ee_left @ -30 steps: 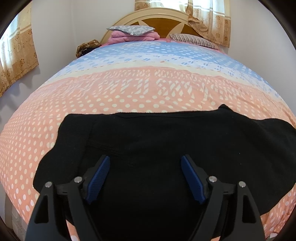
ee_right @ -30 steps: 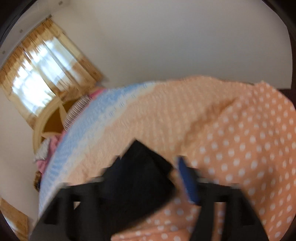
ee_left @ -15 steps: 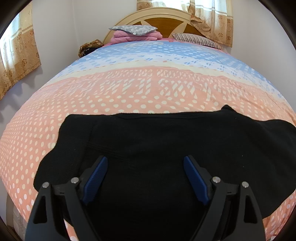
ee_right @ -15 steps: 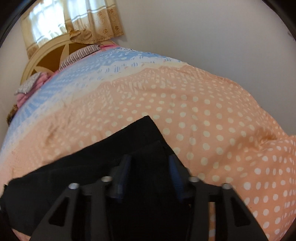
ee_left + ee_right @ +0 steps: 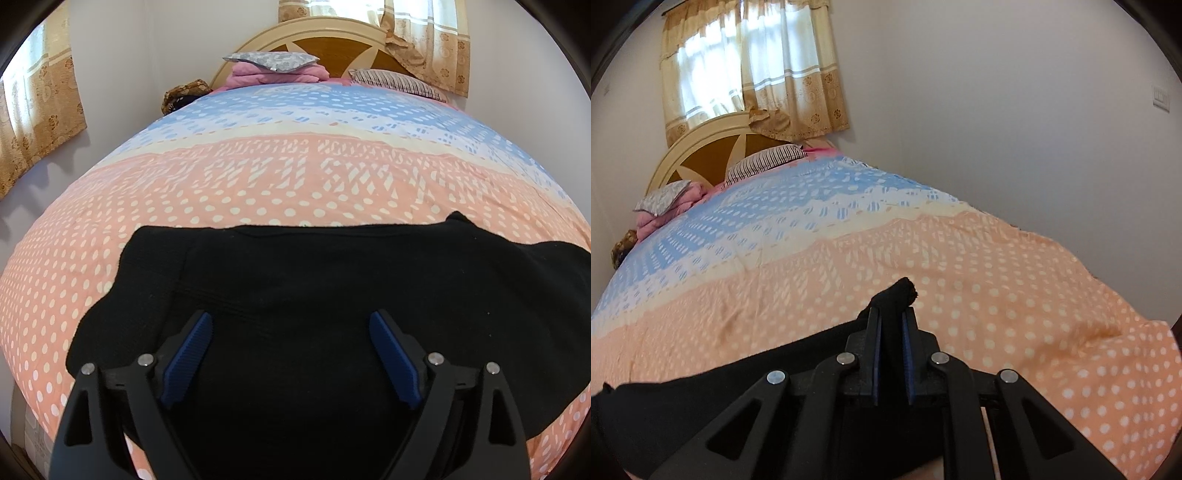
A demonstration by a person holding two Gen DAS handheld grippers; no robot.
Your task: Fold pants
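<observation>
Pants (image 5: pixel 332 295) spread flat across bedspread (image 5: pixel 258 177), unfolded. Right gripper (image 5: pixel 891 332) closing on corner, left gripper (image 5: pixel 288 350) opening wider above cloth, empty. Folding yet to start.

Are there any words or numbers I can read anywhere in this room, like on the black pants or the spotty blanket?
None. No words, numbers or signs can be read in either view.
The black pants carry no visible label or print.
The blanket has only dots and dashes, no letters.
The wall switch is too small to tell any marking.
</observation>
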